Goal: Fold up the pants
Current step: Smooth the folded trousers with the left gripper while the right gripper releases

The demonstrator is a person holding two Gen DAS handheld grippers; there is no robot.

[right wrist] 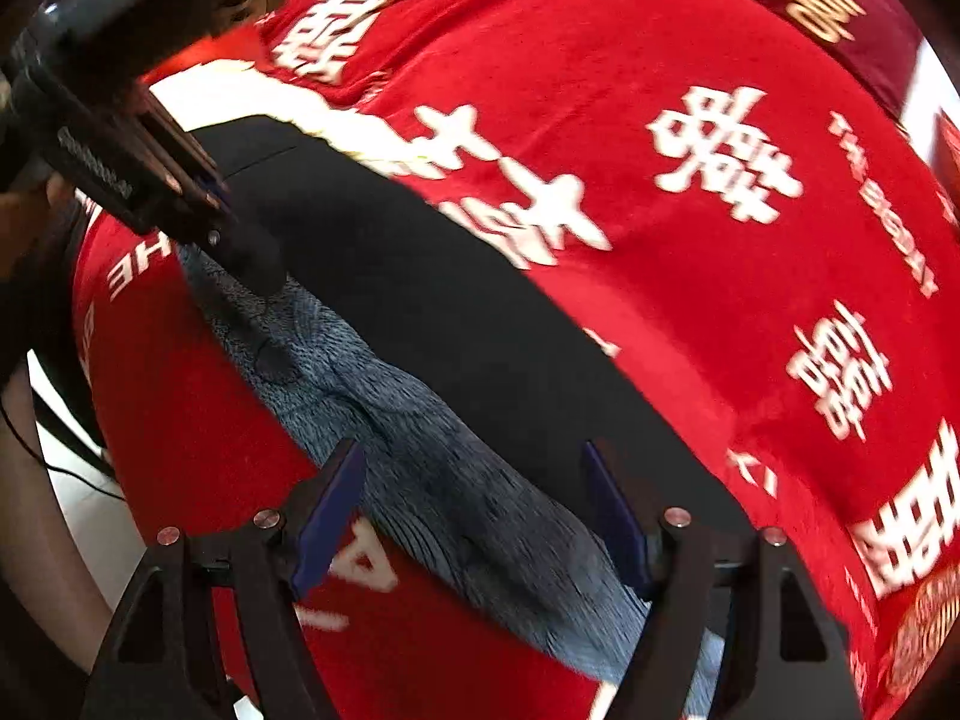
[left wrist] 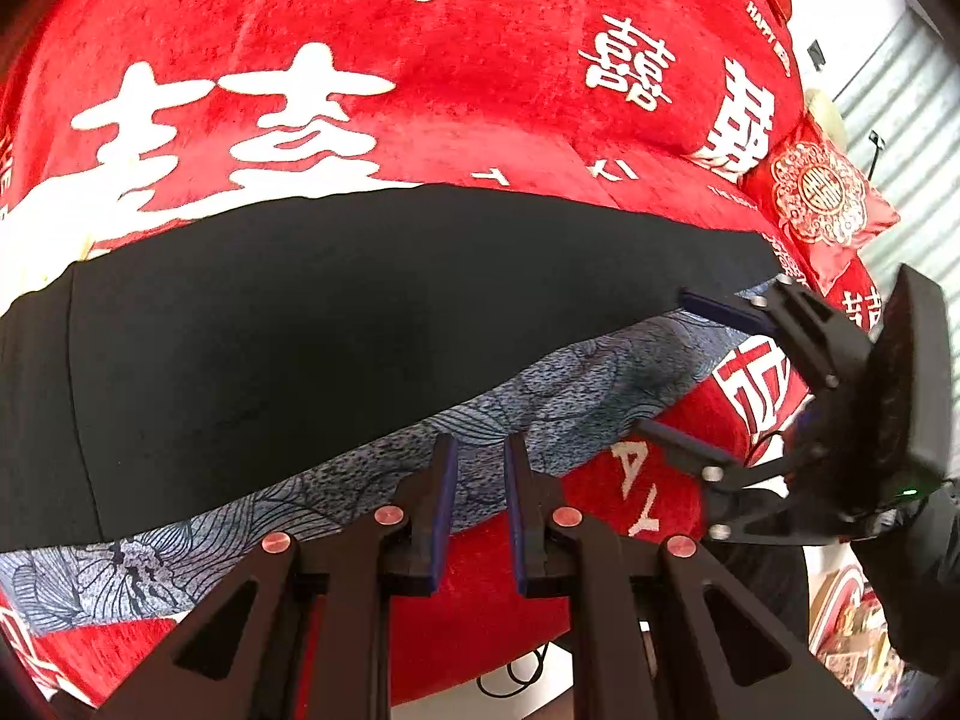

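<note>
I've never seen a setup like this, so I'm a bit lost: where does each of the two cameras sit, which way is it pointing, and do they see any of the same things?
Left wrist view: sits on the left gripper, looking forward along its slightly parted fingers at the black pants and a blue-grey patterned cloth on a red blanket; the right gripper shows at right.

Right wrist view: sits on the right gripper, fingers wide open over the same cloth; the left gripper shows at upper left.

Shared: pants, patterned cloth, blanket, and each other's gripper.

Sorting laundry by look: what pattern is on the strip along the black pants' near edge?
Blue-grey patterned strip with dark line-drawn flowers, clearest in the left wrist view.
</note>
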